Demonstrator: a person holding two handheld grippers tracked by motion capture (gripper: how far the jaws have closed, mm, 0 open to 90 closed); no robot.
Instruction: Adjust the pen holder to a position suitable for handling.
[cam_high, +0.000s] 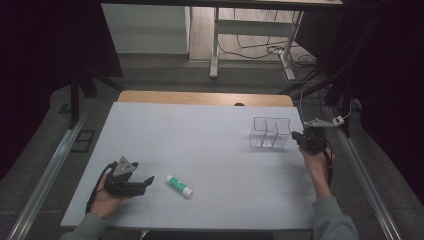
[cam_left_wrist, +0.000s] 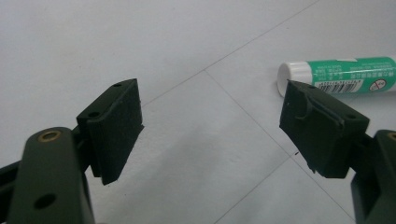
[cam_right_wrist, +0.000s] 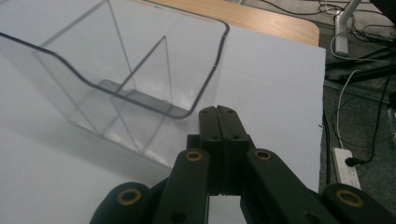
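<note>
A green and white glue stick (cam_high: 179, 185) lies on the white table sheet (cam_high: 200, 145) near the front, white cap toward the right in the high view. My left gripper (cam_high: 145, 182) rests just left of it, open, with nothing between its jaws. In the left gripper view the glue stick (cam_left_wrist: 343, 74) lies beyond the right jaw. A clear divided bin (cam_high: 270, 132) stands at the right. My right gripper (cam_high: 296, 136) is shut, beside the bin's right wall. In the right gripper view the bin (cam_right_wrist: 126, 74) sits just ahead and left of the closed jaws (cam_right_wrist: 223, 122).
The wooden table edge (cam_high: 205, 97) shows beyond the sheet. Desk legs and cables (cam_high: 260, 50) lie on the floor behind. A power strip (cam_right_wrist: 346, 165) sits on the floor off the table's right side.
</note>
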